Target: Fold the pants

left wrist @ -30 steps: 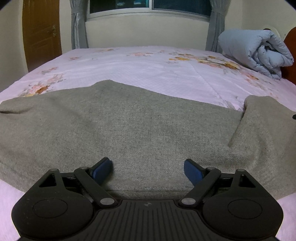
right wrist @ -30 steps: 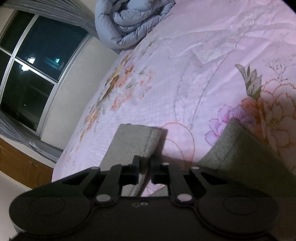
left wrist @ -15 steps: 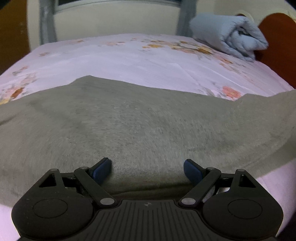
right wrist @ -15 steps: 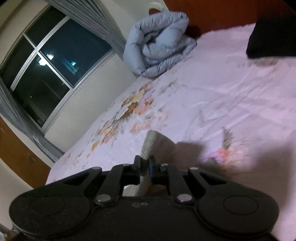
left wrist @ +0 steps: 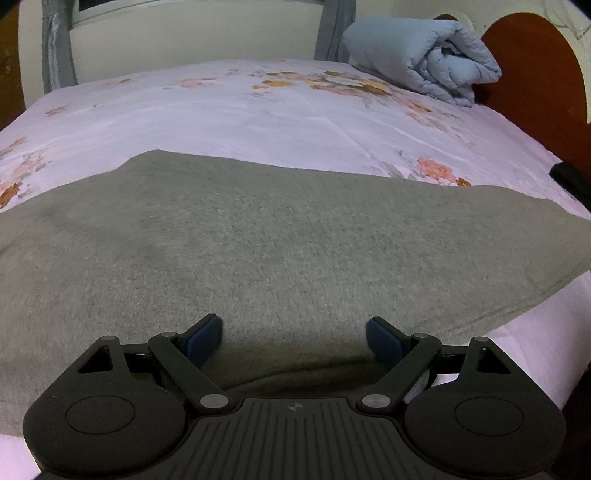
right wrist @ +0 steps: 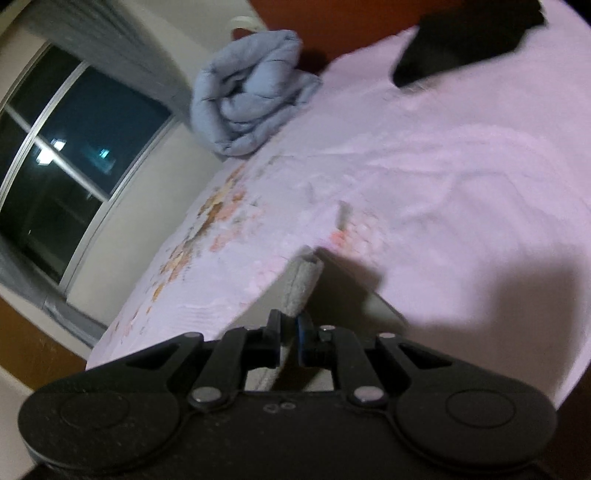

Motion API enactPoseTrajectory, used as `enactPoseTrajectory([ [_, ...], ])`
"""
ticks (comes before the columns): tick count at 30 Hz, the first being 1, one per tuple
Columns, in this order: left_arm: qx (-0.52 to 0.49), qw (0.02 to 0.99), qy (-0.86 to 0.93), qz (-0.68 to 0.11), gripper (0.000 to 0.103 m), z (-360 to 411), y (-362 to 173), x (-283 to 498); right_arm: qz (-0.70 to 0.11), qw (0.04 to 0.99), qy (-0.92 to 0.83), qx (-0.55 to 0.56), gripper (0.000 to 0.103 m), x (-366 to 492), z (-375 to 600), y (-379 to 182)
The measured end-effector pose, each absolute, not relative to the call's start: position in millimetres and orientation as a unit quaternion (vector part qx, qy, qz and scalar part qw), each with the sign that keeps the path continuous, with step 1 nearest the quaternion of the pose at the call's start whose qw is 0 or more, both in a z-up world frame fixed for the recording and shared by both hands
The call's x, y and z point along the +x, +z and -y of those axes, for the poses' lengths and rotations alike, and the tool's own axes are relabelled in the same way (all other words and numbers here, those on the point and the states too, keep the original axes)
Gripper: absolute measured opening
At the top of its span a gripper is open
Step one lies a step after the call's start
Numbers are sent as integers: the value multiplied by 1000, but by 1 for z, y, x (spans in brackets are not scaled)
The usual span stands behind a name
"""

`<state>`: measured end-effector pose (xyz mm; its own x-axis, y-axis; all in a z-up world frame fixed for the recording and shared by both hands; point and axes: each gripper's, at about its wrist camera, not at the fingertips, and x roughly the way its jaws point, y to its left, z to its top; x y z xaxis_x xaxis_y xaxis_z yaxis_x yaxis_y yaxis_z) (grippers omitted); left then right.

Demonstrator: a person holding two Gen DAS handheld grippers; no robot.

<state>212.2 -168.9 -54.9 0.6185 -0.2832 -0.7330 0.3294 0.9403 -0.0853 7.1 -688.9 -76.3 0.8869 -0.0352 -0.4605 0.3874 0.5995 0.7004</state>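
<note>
Grey knit pants (left wrist: 258, 236) lie spread across the near part of the bed in the left wrist view. My left gripper (left wrist: 294, 338) is open and empty, its blue-padded fingers low over the near edge of the pants. My right gripper (right wrist: 289, 330) is shut on a narrow end of the grey pants (right wrist: 303, 284) and holds it lifted above the sheet; the cloth sticks up between the jaws and hangs below them.
The bed has a pink floral sheet (left wrist: 258, 118). A rolled pale-blue duvet (left wrist: 424, 66) lies at the far right by the red-brown headboard (left wrist: 535, 74). A black object (right wrist: 465, 33) lies on the sheet near the headboard. A window (right wrist: 66, 166) and curtains are behind.
My right gripper has lifted and swung with the pants end, tilting toward the headboard. The raised right part of the pants in the left view has been pulled flat. The left view has shifted right.
</note>
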Motion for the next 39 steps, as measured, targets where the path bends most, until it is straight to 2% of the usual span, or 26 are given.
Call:
enactPoseTrajectory([
  [6, 29, 897, -174, -405, 86, 169, -54, 213, -220, 835, -126, 488, 1, 8, 703, -115],
  [9, 23, 898, -172, -404, 86, 164, -50, 210, -180, 836, -134, 500, 10, -13, 704, -107],
  [14, 12, 905, -159, -394, 86, 151, -46, 201, -161, 812, -138, 543, 10, -31, 713, -110],
  [16, 16, 906, -157, -394, 86, 149, -47, 198, -162, 801, -132, 561, 17, -27, 716, -115],
  [18, 18, 905, -158, -395, 86, 148, -47, 198, -167, 792, -133, 571, 21, -20, 715, -119],
  [21, 13, 904, -156, -398, 86, 147, -47, 201, -179, 779, -137, 585, 41, -10, 716, -126],
  [22, 11, 904, -155, -399, 86, 147, -47, 201, -176, 780, -138, 585, 41, -6, 715, -125],
  [23, 10, 904, -155, -399, 86, 147, -48, 201, -174, 783, -138, 581, 41, -5, 714, -122],
  [24, 11, 904, -154, -399, 86, 147, -48, 201, -173, 793, -141, 567, 26, -2, 713, -118],
  [25, 11, 904, -154, -399, 86, 147, -49, 200, -177, 809, -138, 543, 6, 3, 711, -110],
  [29, 8, 905, -155, -396, 86, 146, -51, 200, -170, 890, -91, 414, 5, 20, 699, -60],
  [32, 4, 906, -156, -393, 86, 146, -52, 198, -170, 899, -80, 396, 5, 24, 705, -50],
  [34, 0, 907, -156, -391, 86, 145, -51, 197, -203, 898, -101, 376, 5, 22, 709, -66],
  [36, 0, 907, -158, -390, 86, 144, -51, 196, -237, 875, -126, 403, 5, 13, 717, -100],
  [39, 1, 906, -161, -391, 86, 141, -50, 196, -219, 852, -123, 459, 0, -13, 722, -132],
])
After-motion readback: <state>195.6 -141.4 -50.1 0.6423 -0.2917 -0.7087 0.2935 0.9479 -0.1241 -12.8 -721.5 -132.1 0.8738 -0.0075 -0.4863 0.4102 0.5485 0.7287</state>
